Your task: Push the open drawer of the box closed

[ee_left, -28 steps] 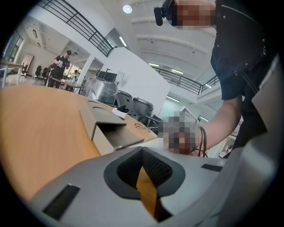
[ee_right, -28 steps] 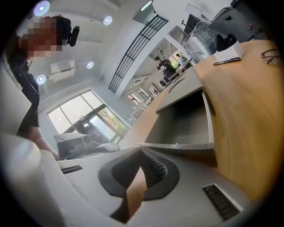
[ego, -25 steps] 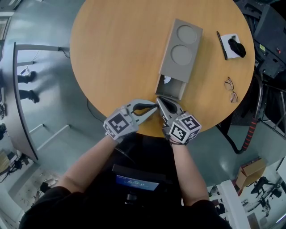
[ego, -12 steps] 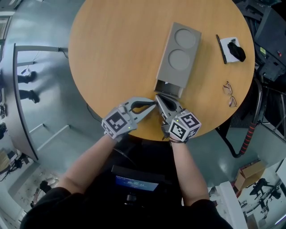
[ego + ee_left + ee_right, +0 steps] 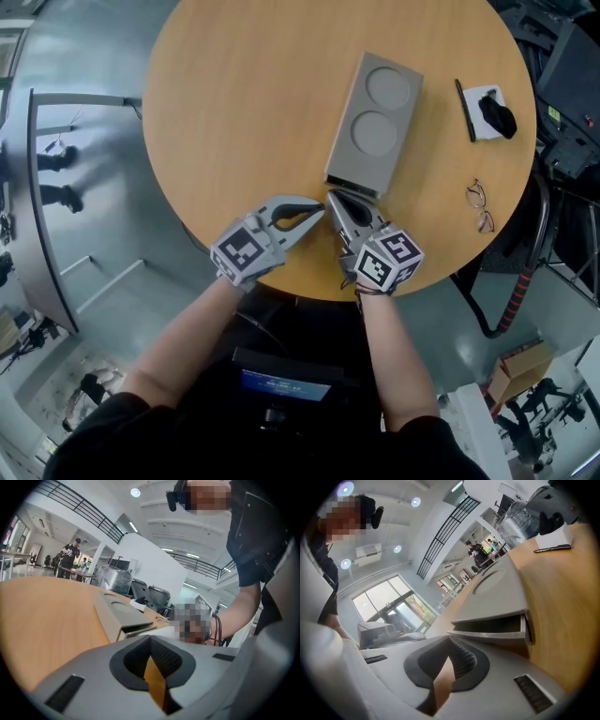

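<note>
drawer (image 5: 492, 637): slightly ajar, dead ahead of right gripper (image 5: 335, 199); left gripper (image 5: 320, 212) off to side
jaws: both pinched together, empty

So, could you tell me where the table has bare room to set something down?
The widest bare patch is the table's left half, from its rim to the box. A narrower strip lies between the box and the notepad. Crowded: the near edge, around the left gripper, right gripper and drawer.

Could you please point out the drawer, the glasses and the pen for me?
drawer (image 5: 492, 637): right gripper view, on its front panel.
glasses (image 5: 476, 195): head view, on the upper lens.
pen (image 5: 465, 111): head view, on the middle of the barrel.
</note>
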`<state>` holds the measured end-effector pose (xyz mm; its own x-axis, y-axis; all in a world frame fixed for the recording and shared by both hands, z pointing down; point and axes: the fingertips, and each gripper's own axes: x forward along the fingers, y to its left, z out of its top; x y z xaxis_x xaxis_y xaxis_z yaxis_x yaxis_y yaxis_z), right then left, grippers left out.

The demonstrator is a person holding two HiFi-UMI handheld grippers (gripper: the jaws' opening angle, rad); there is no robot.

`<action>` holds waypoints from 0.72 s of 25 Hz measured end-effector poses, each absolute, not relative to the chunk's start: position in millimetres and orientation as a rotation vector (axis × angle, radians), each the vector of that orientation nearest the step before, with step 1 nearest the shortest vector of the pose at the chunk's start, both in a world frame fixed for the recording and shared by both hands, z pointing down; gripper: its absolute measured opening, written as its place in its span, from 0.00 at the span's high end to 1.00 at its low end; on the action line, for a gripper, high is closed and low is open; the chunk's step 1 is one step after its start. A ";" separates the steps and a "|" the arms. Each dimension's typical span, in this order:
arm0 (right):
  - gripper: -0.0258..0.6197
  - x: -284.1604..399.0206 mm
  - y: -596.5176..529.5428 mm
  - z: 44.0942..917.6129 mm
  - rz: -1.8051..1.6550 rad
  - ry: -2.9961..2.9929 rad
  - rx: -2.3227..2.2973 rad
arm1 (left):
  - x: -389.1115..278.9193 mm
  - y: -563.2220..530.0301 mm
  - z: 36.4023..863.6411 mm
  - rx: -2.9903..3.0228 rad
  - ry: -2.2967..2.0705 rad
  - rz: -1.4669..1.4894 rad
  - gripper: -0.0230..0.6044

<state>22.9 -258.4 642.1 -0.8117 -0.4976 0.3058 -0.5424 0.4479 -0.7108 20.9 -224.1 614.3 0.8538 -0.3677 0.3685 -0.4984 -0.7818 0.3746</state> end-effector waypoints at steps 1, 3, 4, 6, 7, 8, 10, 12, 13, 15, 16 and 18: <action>0.94 23.6 -260.6 642.3 1.320 -2.629 0.944 | 21.6 -226.0 614.4 2.560 -0.640 0.381 0.92; 0.94 24.5 -265.0 642.6 1.319 -2.632 0.941 | 22.5 -229.4 615.4 2.565 -0.646 0.383 0.92; 0.94 24.5 -267.1 642.6 1.318 -2.633 0.938 | 22.7 -231.0 615.3 2.567 -0.649 0.384 0.92; 0.94 24.7 -271.4 642.6 1.316 -2.635 0.937 | 22.8 -233.6 614.3 2.566 -0.656 0.384 0.92; 0.94 25.0 -273.6 642.7 1.315 -2.635 0.938 | 22.8 -234.5 614.0 2.563 -0.660 0.384 0.92; 0.94 25.3 -275.7 643.0 1.314 -2.635 0.939 | 22.8 -234.9 613.7 2.560 -0.663 0.383 0.92; 0.94 25.4 -278.4 643.4 1.314 -2.634 0.937 | 23.0 -233.5 613.0 2.556 -0.665 0.383 0.92; 0.94 24.5 -278.7 643.2 1.315 -2.634 0.931 | 23.4 -230.9 611.2 2.553 -0.665 0.384 0.92; 0.94 24.0 -278.6 642.9 1.315 -2.633 0.930 | 23.2 -229.9 610.6 2.552 -0.668 0.383 0.92; 0.94 23.6 -278.4 641.7 1.313 -2.635 0.932 | 22.3 -229.1 608.8 2.552 -0.675 0.378 0.92; 0.94 23.2 -277.5 639.7 1.310 -2.640 0.927 | 21.6 -228.8 606.6 2.553 -0.678 0.376 0.92; 0.94 21.3 -272.5 630.8 1.296 -2.664 0.895 | 19.3 -226.7 599.4 2.556 -0.683 0.378 0.92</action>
<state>21.3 -272.5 630.8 -0.8316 -0.4780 0.2826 -0.5175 0.4824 -0.7068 19.3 -226.7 599.4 0.8388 -0.3983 0.3712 -0.5261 -0.7686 0.3641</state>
